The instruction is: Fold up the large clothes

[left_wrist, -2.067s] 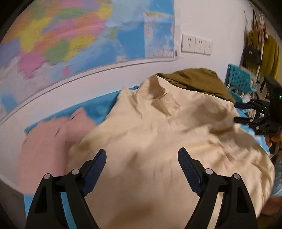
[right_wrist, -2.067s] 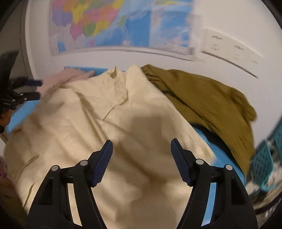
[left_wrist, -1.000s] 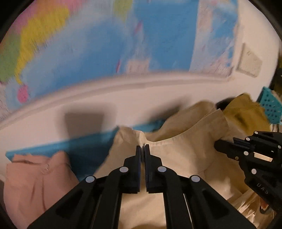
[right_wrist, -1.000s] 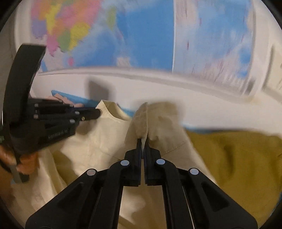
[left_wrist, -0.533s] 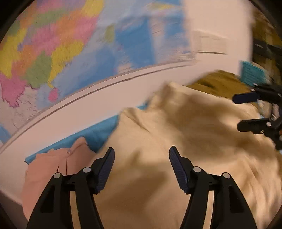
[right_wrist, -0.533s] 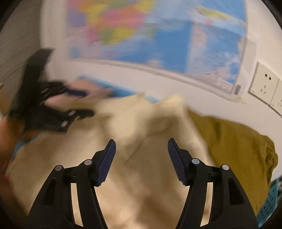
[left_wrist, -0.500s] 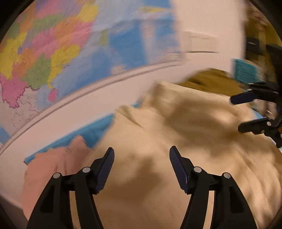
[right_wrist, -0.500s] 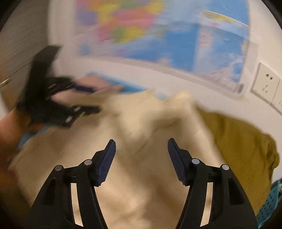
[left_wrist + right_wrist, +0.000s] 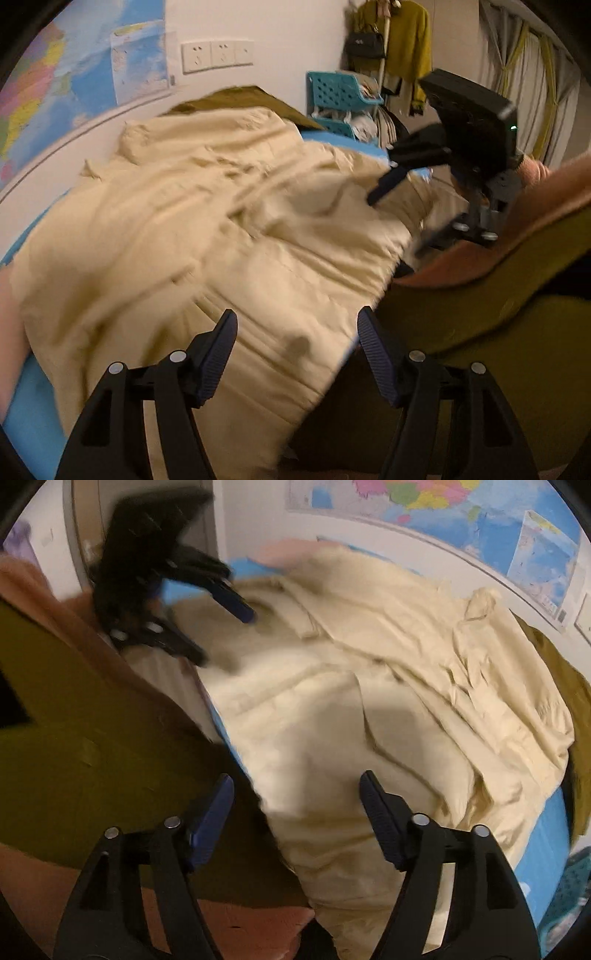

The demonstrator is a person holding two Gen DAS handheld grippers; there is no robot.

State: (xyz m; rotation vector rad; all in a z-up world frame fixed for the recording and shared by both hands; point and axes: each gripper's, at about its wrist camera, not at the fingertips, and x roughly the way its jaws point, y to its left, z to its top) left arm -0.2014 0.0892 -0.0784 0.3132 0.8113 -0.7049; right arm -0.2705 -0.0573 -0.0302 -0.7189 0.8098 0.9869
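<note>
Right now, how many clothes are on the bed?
3: a cream shirt in the middle, an olive garment behind it, a pink one by the wall. More may hide underneath.

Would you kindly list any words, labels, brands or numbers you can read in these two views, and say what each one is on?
No text can be read in either view.
The wall map has printing, but it is too small and blurred to read.
The cream garment, the wall sockets and both grippers show no legible label.
</note>
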